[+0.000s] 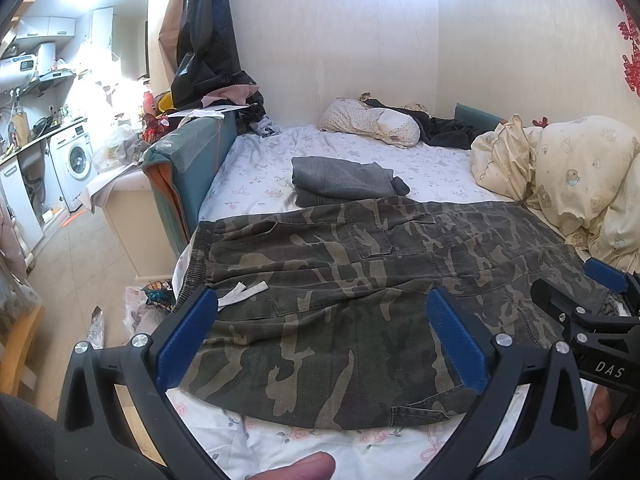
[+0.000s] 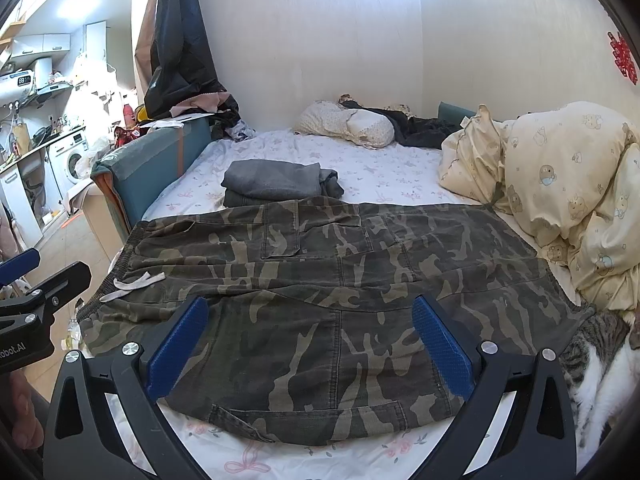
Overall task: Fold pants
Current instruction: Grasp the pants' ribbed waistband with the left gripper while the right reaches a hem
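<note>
1. Camouflage cotton: the pants [image 1: 360, 280] lie spread across the near half of the bed [image 1: 420, 168], waistband toward the bed's left edge with its white drawstring [image 1: 244, 292] showing, legs running toward the right. They appear folded once along their length, one leg laid on the other; this is a judgement from the single visible outline.
2. Left tool [image 1: 320, 336]: blue pads spread wide, released, hovering above the waist end and grasping nothing.
3. Right tool [image 2: 312, 336]: likewise spread wide and empty, poised over the middle of the legs. Each tool's tip also shows at the edge of the other's view.
4. Progress: early. No crosswise fold is made, so bringing the cuffs toward the waistband, and perhaps a second halving, is probably what remains.
5. Grey folded garment [image 2: 276, 184]: it rests on the sheet just behind the pants, already compact, and looks like finished work.
6. Hazard: a tabby-and-white cat [image 2: 600, 364] lies touching or just beside the cuff end at the right, and a cream quilt [image 2: 560, 192] is heaped near it; either may hinder the lift.
7. Legible writing: "DAS" on the right tool body as seen from the left wrist view; "obot.AI", cut off at the frame edge, on the left tool body as seen from the right wrist view. The water heater display [image 2: 25, 79] shows digits too small to read surely.
</note>
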A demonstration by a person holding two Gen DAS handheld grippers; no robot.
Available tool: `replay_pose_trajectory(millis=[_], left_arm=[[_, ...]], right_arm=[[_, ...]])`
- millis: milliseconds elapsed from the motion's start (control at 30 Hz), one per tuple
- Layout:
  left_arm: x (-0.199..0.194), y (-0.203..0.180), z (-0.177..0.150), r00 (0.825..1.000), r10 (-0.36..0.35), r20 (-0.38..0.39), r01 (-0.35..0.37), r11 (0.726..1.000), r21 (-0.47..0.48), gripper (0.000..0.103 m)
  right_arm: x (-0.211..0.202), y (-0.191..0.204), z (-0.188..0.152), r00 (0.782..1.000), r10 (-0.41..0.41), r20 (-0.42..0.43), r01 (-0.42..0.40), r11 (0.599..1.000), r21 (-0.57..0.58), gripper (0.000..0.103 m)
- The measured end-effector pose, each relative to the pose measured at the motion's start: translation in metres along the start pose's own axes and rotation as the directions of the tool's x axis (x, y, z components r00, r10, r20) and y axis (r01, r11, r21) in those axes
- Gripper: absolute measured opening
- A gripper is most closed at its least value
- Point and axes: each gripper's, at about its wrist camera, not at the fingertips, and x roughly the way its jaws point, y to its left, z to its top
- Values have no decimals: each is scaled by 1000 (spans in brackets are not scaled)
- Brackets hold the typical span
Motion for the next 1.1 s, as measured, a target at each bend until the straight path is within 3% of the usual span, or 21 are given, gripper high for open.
replay_pose_trajectory(millis=[133,467,600,667,733,800,833,900,967,1033,1067,1100], left_arm=[[2,-1,-1,999,40,6,-40,998,41,103],[-10,13,10,1000,-19,-2,19,1000,-1,103],[12,43,19,993,22,-114,-32,996,-88,103],[31,72,21,980,58,-191,-91,982,-167,102],[57,108,18,956,90,-279,-161,957,-243,102],[81,140,7,917,132,-376,-262,911,-319,101],[95,160,-3,893,130,-431,-315,864,-393,99],[114,186,-28,862,122,-492,-385,789,-479,99],[138,201,-61,802,114,-587,-479,709,-517,97],[148,203,-82,781,134,-611,-534,650,-540,91],[156,203,-89,772,149,-618,-549,647,-530,91],[164,201,-95,752,180,-634,-574,651,-497,82]], right_arm=[[-4,2,-3,1000,24,-14,-24,999,23,103],[-21,-10,8,999,52,15,-53,996,67,103],[-30,-19,14,997,72,26,-74,993,87,103],[-33,-27,13,996,85,11,-86,990,115,103],[-33,-35,13,996,90,2,-90,985,146,103],[-36,-45,14,997,78,8,-79,981,178,103],[-36,-49,15,997,78,8,-78,979,190,103],[-33,-57,16,996,85,4,-84,971,225,103],[-28,-62,17,996,85,-11,-79,965,249,103],[-24,-64,17,997,80,-25,-70,963,259,103],[-22,-65,16,997,76,-34,-64,962,264,103],[-22,-66,16,997,64,-36,-52,964,262,103]])
